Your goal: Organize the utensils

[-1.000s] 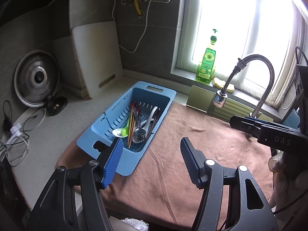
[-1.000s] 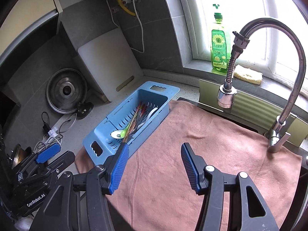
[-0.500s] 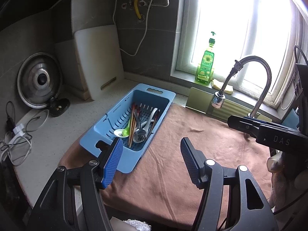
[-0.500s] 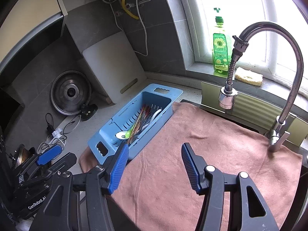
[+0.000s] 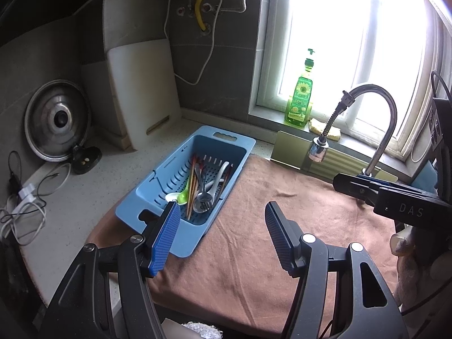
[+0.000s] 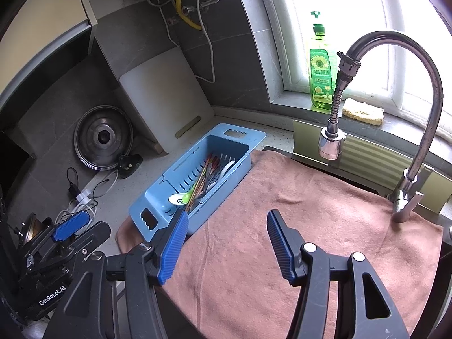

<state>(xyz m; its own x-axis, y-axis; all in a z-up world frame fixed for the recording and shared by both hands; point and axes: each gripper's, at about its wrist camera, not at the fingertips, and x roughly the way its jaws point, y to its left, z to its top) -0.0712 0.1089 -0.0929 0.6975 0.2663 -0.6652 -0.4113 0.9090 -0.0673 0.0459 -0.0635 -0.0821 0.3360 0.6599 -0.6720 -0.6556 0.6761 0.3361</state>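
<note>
Utensils (image 5: 203, 186) lie jumbled lengthwise in slotted blue basket (image 5: 169, 226).

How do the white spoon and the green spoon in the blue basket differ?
The white spoon lies on the basket's window side, its handle pointing to the far end; the green spoon lies nearer the counter side, at the near end. The white one shows its whole handle, while the green one's handle is partly hidden under the chopsticks. Both lie loose in the pile, untouched by either claw.
</note>
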